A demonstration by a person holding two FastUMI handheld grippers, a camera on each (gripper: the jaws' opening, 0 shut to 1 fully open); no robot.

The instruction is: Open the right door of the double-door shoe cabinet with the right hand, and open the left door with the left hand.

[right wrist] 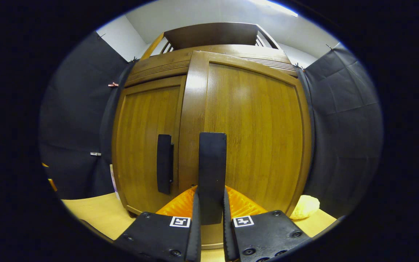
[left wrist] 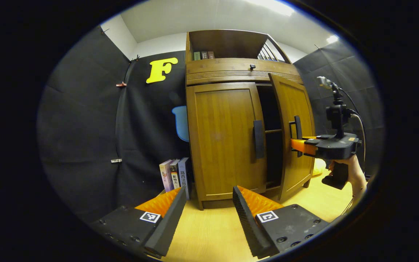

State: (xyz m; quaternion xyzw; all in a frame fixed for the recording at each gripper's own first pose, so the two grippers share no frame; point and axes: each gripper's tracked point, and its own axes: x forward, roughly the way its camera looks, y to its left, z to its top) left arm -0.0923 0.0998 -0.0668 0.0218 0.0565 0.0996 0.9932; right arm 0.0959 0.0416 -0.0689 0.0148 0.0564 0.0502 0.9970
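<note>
Shoe cabinet [left wrist: 227, 142]: right door [left wrist: 295, 138] ajar, interior apparently dark. Right gripper [right wrist: 211, 203] is clamped on its handle [right wrist: 212, 171]; left gripper [left wrist: 206, 214] is held wide, empty.

Illumination comes from ceiling light panels [left wrist: 271, 5], which are overexposed at the top of both views, and a vertical band of glare runs down the right door [right wrist: 246, 134] frame in the right gripper view. Fisheye distortion bows the shoe cabinet [left wrist: 224, 138] edges outward and darkens the periphery. Focus is sharp on the wood grain; the cabinet interior lies in deep shadow.
</note>
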